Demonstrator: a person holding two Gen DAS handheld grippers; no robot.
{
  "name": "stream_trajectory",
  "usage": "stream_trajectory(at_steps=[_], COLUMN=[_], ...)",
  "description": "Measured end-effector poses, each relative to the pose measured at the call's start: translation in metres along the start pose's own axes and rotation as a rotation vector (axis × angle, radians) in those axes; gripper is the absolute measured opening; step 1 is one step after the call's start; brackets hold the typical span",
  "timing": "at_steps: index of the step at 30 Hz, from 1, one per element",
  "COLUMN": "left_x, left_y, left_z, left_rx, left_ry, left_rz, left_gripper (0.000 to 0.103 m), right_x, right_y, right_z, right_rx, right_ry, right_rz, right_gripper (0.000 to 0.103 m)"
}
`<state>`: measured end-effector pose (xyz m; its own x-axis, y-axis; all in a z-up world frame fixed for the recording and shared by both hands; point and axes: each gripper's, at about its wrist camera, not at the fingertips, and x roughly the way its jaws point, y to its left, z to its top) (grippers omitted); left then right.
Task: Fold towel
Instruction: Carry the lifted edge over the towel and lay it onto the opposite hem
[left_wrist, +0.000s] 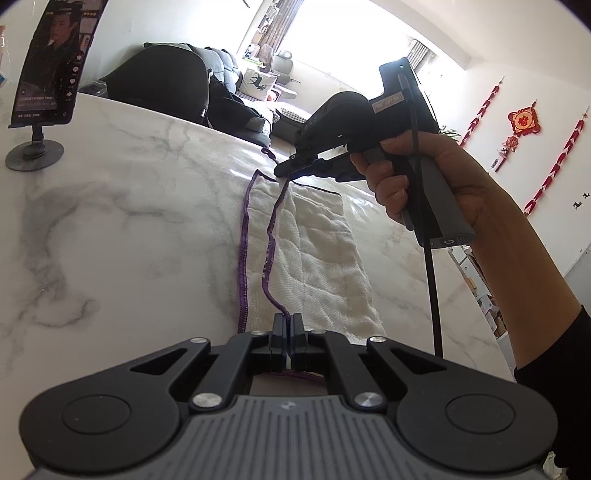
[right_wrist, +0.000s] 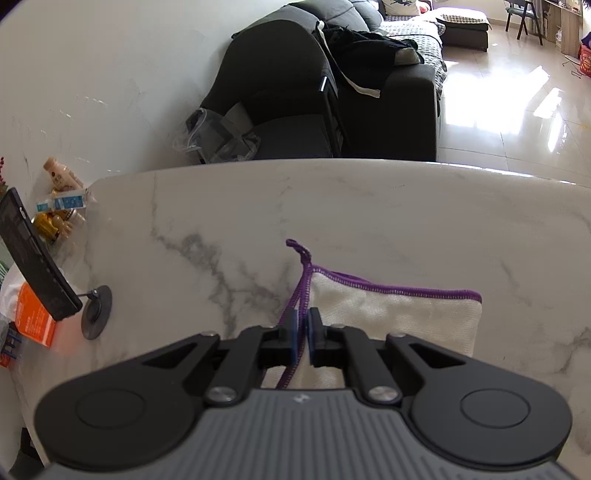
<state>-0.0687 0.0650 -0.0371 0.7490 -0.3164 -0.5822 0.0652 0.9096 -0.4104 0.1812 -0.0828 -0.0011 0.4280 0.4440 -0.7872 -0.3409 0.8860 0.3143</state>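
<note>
In the left wrist view, the left gripper (left_wrist: 287, 325) at the bottom centre is pinching the purple hem (left_wrist: 271, 254) of the white towel (left_wrist: 317, 254), its jaws fully together on the edge. The towel is lying in the middle of the frame on the marble table (left_wrist: 110, 221), already doubled lengthwise, with one purple edge running just beside the other. Above the centre, the right gripper (left_wrist: 286, 170), carried by a hand (left_wrist: 421, 177) in the right of the frame, is nipping the far end of the same hem. Holding both ends this way is probably keeping the top layer taut, so it can be laid straight along the lower edge.

In the right wrist view, the right gripper (right_wrist: 302, 334) at the bottom centre is nearly closed, and the purple edging is passing between its blue pads (right_wrist: 294, 332), so it is gripping only the thin hem. The towel (right_wrist: 391, 314) is spreading to the right of the fingers, flat on the table (right_wrist: 369, 206), with its hanging loop (right_wrist: 297, 247) pointing toward the top of the frame. A phone (right_wrist: 33, 254) is standing on its holder at the left, well apart from the towel.
</note>
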Motion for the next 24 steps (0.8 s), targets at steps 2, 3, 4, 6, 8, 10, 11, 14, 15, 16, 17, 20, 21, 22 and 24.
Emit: stream_trajectory(at_steps=[2, 3, 4, 6, 8, 10, 11, 14, 15, 16, 17, 20, 21, 22, 24], left_x=[0.0, -0.001, -0.001, 0.0, 0.002, 0.001, 0.0, -0.001, 0.0, 0.001, 0.001, 0.002, 0.0, -0.001, -0.002], left_y=[0.001, 0.002, 0.004, 0.006, 0.007, 0.007, 0.006, 0.005, 0.005, 0.005, 0.005, 0.006, 0.006, 0.007, 0.008], left_z=[0.0, 0.0, -0.001, -0.001, -0.001, -0.001, -0.001, -0.002, -0.002, -0.002, -0.002, -0.004, -0.005, -0.005, -0.005], left_rx=[-0.003, -0.005, -0.007, -0.01, -0.009, -0.006, -0.002, 0.007, 0.008, 0.009, 0.008, 0.004, 0.003, 0.002, 0.002], left_ry=[0.0, 0.0, 0.001, 0.005, 0.007, 0.008, 0.007, 0.008, 0.011, 0.015, 0.02, 0.027, 0.025, 0.024, 0.023], left_rz=[0.003, 0.005, 0.007, 0.01, 0.009, 0.004, -0.002, -0.017, -0.02, -0.022, -0.02, -0.01, -0.006, -0.002, 0.003], left_gripper=[0.001, 0.001, 0.001, 0.001, 0.001, 0.001, 0.001, 0.001, 0.001, 0.001, 0.001, 0.001, 0.001, 0.001, 0.001], right_x=[0.003, 0.004, 0.005, 0.007, 0.009, 0.01, 0.009, 0.008, 0.008, 0.009, 0.009, 0.016, 0.018, 0.02, 0.023], right_y=[0.003, 0.005, 0.006, 0.007, 0.008, 0.009, 0.01, 0.013, 0.015, 0.017, 0.019, 0.022, 0.023, 0.023, 0.024], right_z=[0.0, 0.0, 0.0, 0.0, 0.0, 0.0, 0.0, 0.001, 0.001, 0.001, 0.001, 0.001, 0.0, 0.0, -0.002], right_rx=[-0.004, -0.007, -0.01, -0.012, -0.012, -0.013, -0.013, -0.025, -0.033, -0.04, -0.048, -0.055, -0.056, -0.057, -0.057], right_ry=[0.004, 0.006, 0.007, 0.011, 0.015, 0.013, 0.009, 0.006, 0.008, 0.009, 0.011, 0.024, 0.028, 0.032, 0.036], right_rz=[-0.002, -0.005, -0.007, -0.012, -0.016, -0.023, -0.023, -0.02, -0.024, -0.028, -0.034, -0.061, -0.064, -0.066, -0.067], right_gripper=[0.006, 0.006, 0.006, 0.006, 0.006, 0.006, 0.006, 0.005, 0.005, 0.005, 0.005, 0.005, 0.005, 0.005, 0.005])
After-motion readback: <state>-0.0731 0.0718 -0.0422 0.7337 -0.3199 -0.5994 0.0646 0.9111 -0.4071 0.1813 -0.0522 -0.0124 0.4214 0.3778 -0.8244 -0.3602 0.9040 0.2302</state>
